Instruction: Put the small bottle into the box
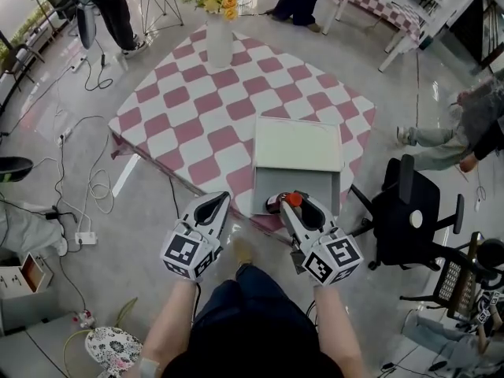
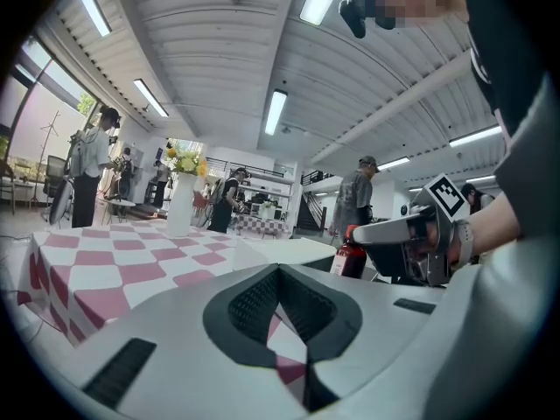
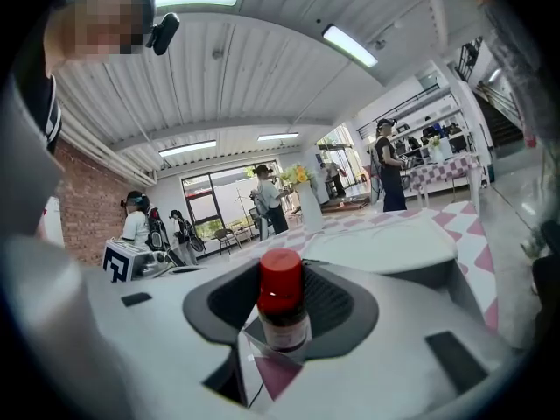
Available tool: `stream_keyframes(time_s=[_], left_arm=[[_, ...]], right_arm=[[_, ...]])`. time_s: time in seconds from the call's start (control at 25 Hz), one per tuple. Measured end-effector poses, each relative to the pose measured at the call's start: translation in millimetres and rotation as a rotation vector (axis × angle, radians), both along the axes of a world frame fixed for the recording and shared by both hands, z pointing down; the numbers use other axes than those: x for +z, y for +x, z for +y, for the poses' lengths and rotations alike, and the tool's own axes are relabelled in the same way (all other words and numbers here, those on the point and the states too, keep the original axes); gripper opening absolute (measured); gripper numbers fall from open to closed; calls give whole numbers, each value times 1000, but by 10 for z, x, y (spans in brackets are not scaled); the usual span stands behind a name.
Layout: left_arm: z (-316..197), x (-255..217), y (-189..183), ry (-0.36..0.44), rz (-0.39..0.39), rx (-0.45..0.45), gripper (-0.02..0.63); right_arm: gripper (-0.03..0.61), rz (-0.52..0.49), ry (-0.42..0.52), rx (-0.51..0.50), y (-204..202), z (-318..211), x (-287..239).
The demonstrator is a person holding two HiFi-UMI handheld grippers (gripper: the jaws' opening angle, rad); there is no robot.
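Closest to its own lens, the right gripper point(image 1: 297, 203) has its fingers point(image 3: 350, 300) closed on the small bottle point(image 3: 283, 309), pinching the dark body low down; the bottle stands upright between them, red cap uppermost and pale label towards the camera. From the head view it sits at the near edge of the box point(image 1: 298, 144); whether it is over the inside or just short of the wall is not clear. The box is pale and rectangular, with a flat light panel across its far part and a greyer part nearer the person; beneath it is the table point(image 1: 197, 116), draped in a pink-and-white checked cloth, and the box lies by the near edge of that table.

Left of the box, off the cloth's edge and over the floor, is the left gripper point(image 1: 218, 200), about level with the right one; its pads point(image 2: 249, 304) are pressed together at the tips with nothing between them, and only checked cloth shows through the hollow behind.

Beyond the box and to its left, a white vase point(image 1: 218, 42) of yellow flowers stands on the table. To the right of the box, off the table, is a black office chair point(image 1: 409, 203); further right, a seated person's legs point(image 1: 437, 144) stretch over the floor. Far to the left of the box, a power strip point(image 1: 85, 238) lies on the floor among loose cables point(image 1: 94, 183); past the table's far side, well away from the box, other people point(image 1: 118, 10) stand.
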State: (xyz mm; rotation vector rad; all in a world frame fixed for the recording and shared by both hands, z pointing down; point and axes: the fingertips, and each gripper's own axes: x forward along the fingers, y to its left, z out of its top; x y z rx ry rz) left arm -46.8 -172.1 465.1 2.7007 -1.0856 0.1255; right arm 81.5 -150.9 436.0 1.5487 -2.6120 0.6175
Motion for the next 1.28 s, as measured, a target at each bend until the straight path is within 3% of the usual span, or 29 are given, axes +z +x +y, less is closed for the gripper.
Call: stream_keyframes(time_s=[0.32,1.28], left_arm=[[-156,126,105,-25,5,9,9],[-262,353,133,-75,0,-13,9]], right_arm=[[149,13,-34,-35,-76,-162,195],[149,244,-26,-232,-431,-294,474]])
